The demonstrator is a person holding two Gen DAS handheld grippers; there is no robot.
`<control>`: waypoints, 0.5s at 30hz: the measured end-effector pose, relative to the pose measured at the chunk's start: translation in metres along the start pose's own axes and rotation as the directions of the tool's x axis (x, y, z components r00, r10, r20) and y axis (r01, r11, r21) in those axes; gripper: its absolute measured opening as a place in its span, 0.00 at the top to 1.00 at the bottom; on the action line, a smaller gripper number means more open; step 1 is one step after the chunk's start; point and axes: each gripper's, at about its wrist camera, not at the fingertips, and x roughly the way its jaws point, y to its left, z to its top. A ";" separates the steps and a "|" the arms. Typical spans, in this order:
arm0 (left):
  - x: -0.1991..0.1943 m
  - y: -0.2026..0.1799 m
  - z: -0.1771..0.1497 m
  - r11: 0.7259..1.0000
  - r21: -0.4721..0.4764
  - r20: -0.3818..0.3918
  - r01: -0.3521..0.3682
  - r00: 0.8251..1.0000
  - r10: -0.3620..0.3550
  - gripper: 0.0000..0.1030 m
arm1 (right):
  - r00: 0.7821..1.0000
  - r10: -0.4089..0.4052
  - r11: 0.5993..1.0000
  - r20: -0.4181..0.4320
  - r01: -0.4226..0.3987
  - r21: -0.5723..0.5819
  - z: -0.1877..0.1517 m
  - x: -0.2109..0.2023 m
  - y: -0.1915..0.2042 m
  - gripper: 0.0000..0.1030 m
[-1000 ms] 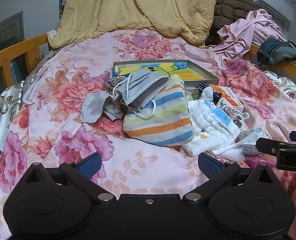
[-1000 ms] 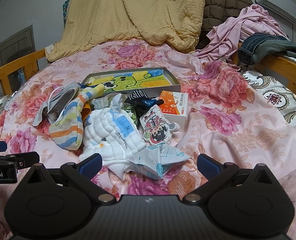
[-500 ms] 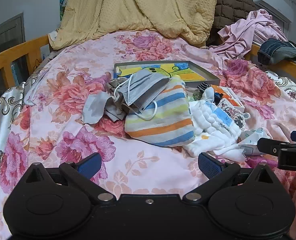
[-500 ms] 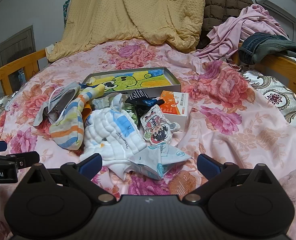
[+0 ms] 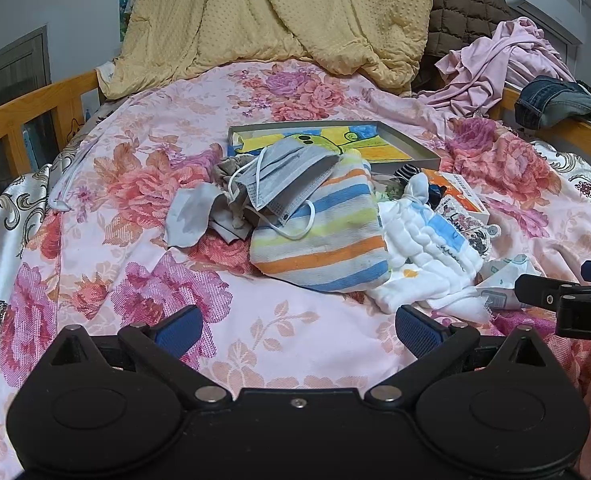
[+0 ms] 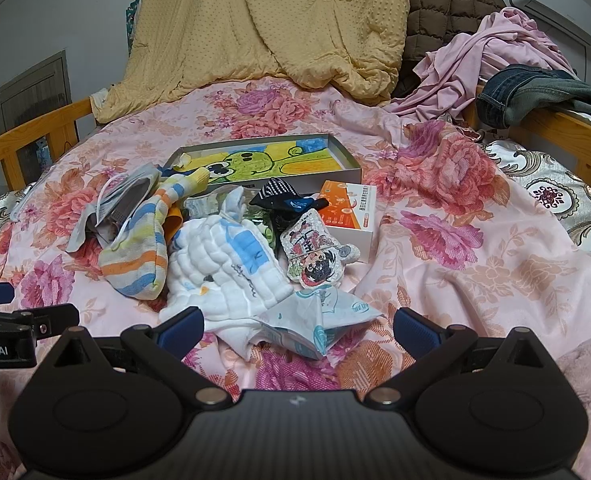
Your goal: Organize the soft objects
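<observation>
With both tools spread and holding nothing, the white quilted cloth (image 6: 225, 268) lies on the bed at 11 o'clock just ahead of the right tool (image 6: 298, 326), but at 1 o'clock from the left tool (image 5: 298, 326), so the right is judged nearer.

Floral bedspread (image 5: 135, 280), striped towel (image 5: 327, 240), shallow box (image 6: 263, 160)

Striped towel (image 5: 319, 236), pink floral bedspread (image 5: 143, 152)
</observation>
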 end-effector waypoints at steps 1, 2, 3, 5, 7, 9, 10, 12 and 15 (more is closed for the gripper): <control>0.000 0.000 0.000 1.000 0.001 -0.001 0.001 1.000 -0.001 0.01 | 1.000 0.000 1.000 0.000 0.000 0.000 0.000 0.000 0.000 0.00; 0.000 0.000 0.000 1.000 0.000 0.000 -0.001 1.000 0.001 0.01 | 1.000 0.000 1.000 0.000 0.000 0.000 0.000 0.000 0.000 0.00; 0.000 0.000 0.000 1.000 0.000 0.000 -0.001 1.000 0.001 0.01 | 1.000 0.000 1.000 0.000 0.000 0.001 0.000 0.000 0.000 0.00; 0.000 0.000 0.000 1.000 -0.001 -0.003 0.000 1.000 0.000 0.01 | 1.000 0.000 1.000 0.000 0.000 0.001 0.000 0.000 0.000 0.00; 0.000 0.001 0.000 1.000 -0.003 -0.007 0.001 1.000 -0.001 0.01 | 1.000 0.001 1.000 0.000 -0.001 0.002 0.000 0.000 0.000 0.00; 0.001 0.001 -0.001 1.000 -0.003 -0.008 0.002 1.000 -0.002 0.01 | 1.000 0.000 1.000 0.000 0.000 0.001 0.000 0.000 0.000 0.00; 0.001 0.002 -0.001 1.000 -0.002 -0.008 0.002 1.000 -0.002 0.01 | 1.000 0.001 1.000 0.000 -0.001 0.001 0.000 0.000 0.000 0.00; 0.002 0.001 -0.002 1.000 -0.002 -0.011 0.003 1.000 -0.003 0.01 | 1.000 0.000 1.000 0.000 0.000 0.001 0.000 0.000 0.000 0.00; 0.002 0.002 -0.003 1.000 -0.001 -0.012 0.004 1.000 -0.004 0.01 | 1.000 0.001 1.000 0.000 -0.001 0.001 0.000 0.000 0.000 0.00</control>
